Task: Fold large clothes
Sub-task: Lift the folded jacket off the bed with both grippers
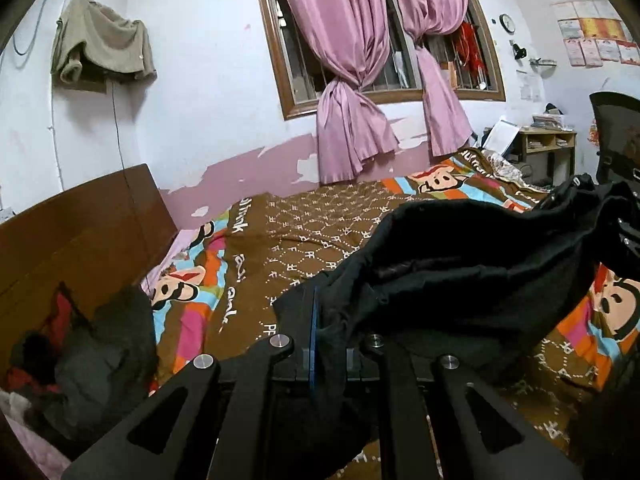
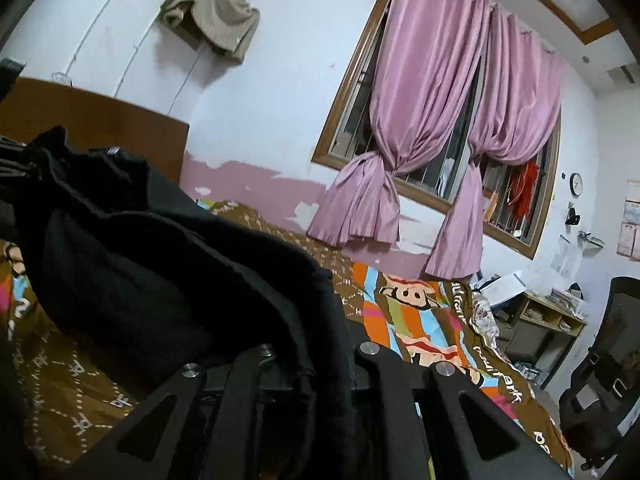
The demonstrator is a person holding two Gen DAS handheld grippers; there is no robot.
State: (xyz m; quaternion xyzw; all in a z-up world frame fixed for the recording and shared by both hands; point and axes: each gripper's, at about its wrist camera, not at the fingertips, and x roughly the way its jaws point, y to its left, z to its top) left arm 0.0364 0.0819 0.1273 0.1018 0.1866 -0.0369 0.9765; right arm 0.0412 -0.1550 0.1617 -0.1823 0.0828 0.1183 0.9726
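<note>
Above the bed (image 1: pixel 312 236), both tongs (image 1: pixel 320 320) (image 2: pixel 320 344) pinch a soft, heavy-draping black garment (image 1: pixel 460 264) by its edges.

One black garment (image 1: pixel 472 264), two tools, two pink curtains (image 1: pixel 344 80), one clock (image 1: pixel 507 23), one chair (image 2: pixel 604 360).

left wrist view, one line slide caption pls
Left gripper pinching a black garment lifted above the cartoon-print bedspread.

Black garment (image 1: pixel 460 264): matt, soft knit cloth. Left gripper (image 1: pixel 326 344) and right gripper (image 2: pixel 316 356): matt black plastic, shiny metal bolts. Bedcover (image 1: pixel 304 236): printed smooth cloth. Headboard (image 1: pixel 72 236): glossy brown wood. Curtains (image 2: pixel 432 120): satiny pink cloth.
</note>
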